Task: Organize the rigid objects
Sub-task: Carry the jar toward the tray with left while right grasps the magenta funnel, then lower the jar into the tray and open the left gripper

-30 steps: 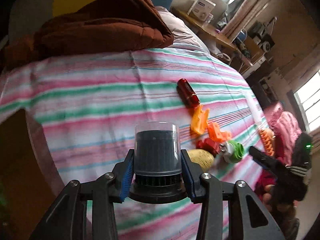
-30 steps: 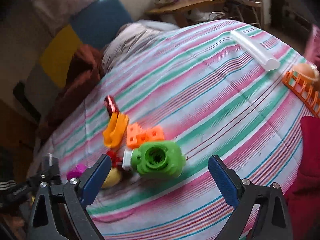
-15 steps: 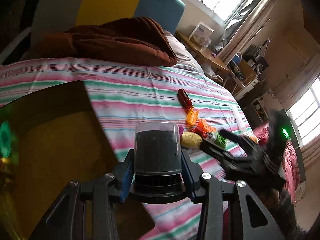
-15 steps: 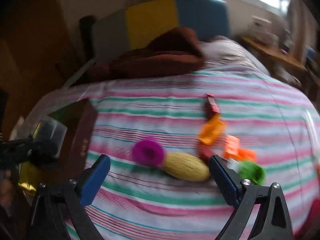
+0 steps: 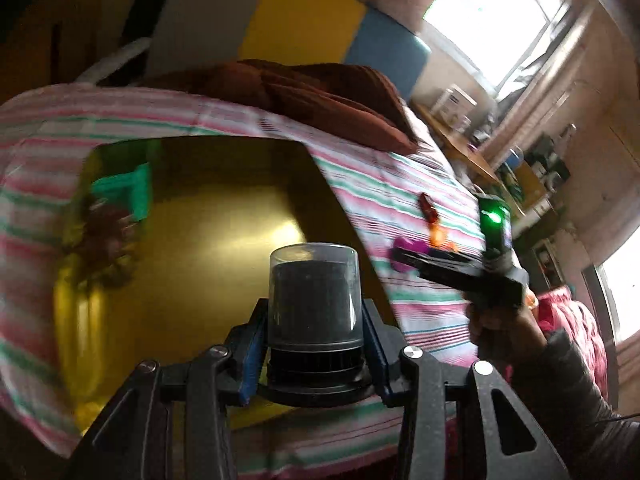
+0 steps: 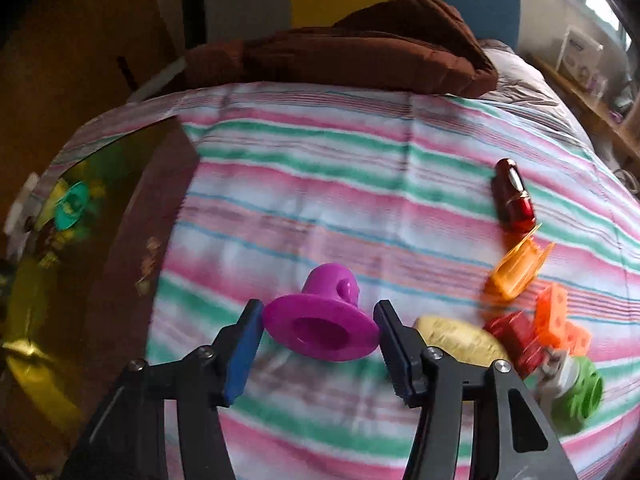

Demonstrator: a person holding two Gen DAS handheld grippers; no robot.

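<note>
The left gripper (image 5: 314, 354) is clamped on a clear-capped canister (image 5: 313, 292) at its ribbed black base, holding it upright so the cap stays uppermost. It hangs over the open gold-lined box (image 5: 192, 264), which sits at the left edge of the bed (image 5: 392, 184); this position suits a straight lowering into the box. A green item (image 5: 120, 192) and other blurred contents already lie at the far left of the box interior, so the near and middle floor is the free space.

The right gripper (image 6: 318, 340) has just been closing, and its jaws now stand on either side of the wide flared rim of a purple funnel-shaped piece (image 6: 320, 324). The pads appear to touch the rim or sit just beside it; a firm grip cannot be confirmed. The piece rests on the striped sheet, just right of the box.

To the right lie a yellow oval piece (image 6: 460, 340), red block (image 6: 512, 332), orange blocks (image 6: 560, 320), orange clip (image 6: 516, 268), green-and-white part (image 6: 572, 392) and dark red case (image 6: 514, 196), clustered for collection.
</note>
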